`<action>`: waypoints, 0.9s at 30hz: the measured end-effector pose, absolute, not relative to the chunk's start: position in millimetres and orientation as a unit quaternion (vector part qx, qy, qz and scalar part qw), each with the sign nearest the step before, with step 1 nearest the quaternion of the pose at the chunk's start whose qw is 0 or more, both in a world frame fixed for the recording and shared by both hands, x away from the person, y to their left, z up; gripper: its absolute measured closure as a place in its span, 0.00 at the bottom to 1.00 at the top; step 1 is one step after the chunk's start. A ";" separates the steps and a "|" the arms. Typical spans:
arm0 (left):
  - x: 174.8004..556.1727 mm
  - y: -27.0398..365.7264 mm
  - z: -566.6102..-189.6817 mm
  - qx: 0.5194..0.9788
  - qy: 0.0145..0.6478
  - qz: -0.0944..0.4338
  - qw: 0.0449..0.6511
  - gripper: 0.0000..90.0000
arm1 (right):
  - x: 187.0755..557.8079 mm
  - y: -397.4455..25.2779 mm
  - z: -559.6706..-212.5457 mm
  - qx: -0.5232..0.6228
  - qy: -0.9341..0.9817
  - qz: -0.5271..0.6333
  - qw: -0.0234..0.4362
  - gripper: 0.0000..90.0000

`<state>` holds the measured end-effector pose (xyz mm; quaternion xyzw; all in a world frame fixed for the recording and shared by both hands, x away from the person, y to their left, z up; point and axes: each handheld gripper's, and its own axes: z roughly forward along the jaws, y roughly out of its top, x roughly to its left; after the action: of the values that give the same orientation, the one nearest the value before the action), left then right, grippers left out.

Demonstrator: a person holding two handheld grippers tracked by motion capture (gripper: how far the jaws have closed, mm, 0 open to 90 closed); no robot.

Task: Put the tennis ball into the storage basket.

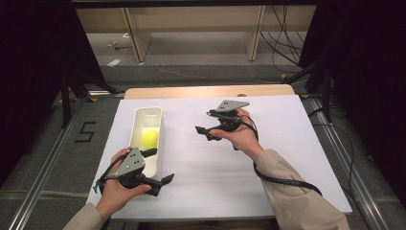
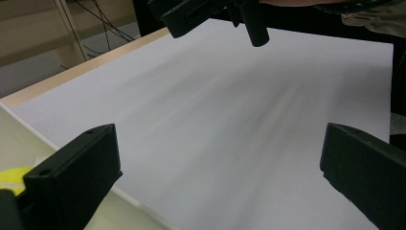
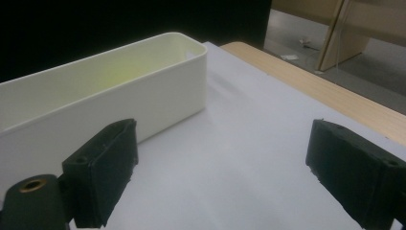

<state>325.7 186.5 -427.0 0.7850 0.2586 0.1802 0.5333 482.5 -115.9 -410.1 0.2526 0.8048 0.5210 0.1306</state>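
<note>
At the far left of the high view, the person's left hand (image 1: 115, 189) comes in from the bottom edge and holds the left claw (image 1: 160, 166) low over the near left part of the white tabletop (image 1: 215, 172). Its jaws stand wide apart with nothing between them; in the left gripper view they frame bare white surface. One jaw lies at the near end of the white bin (image 1: 160, 125), the other over the sheet beside it.

The bin is a long, narrow tub set lengthwise on the left side of the tabletop. A yellow-green ball (image 1: 150, 138) rests on its floor, about midway along. In the left gripper view a sliver of the ball (image 2: 10, 176) peeks out beside the left jaw, and in the right gripper view the bin's inner wall (image 3: 95, 72) carries a faint green tint.

To the right of the bin, near the middle of the tabletop, the right hand (image 1: 244, 136) holds the right claw (image 1: 205, 132), pointed leftwards at the bin and well apart from it. Its jaws are also spread wide and grip nothing. The same claw hangs at the top of the left gripper view (image 2: 225, 21). A tan sleeve (image 1: 297, 201) runs off to the lower right.
</note>
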 end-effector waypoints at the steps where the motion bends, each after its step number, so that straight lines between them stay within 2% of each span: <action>1: 325.7 186.4 -427.0 0.785 0.259 0.180 0.533 0.00 | 482.2 -117.7 -410.2 0.254 0.804 0.521 0.132 0.13; 27: 325.9 186.6 -427.2 0.785 0.260 0.182 0.532 0.00 | 476.2 -160.6 -414.5 0.282 0.796 0.515 0.146 0.13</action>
<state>325.9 186.6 -427.2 0.7849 0.2600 0.1816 0.5323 476.2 -160.6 -414.5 0.2816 0.7964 0.5149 0.1463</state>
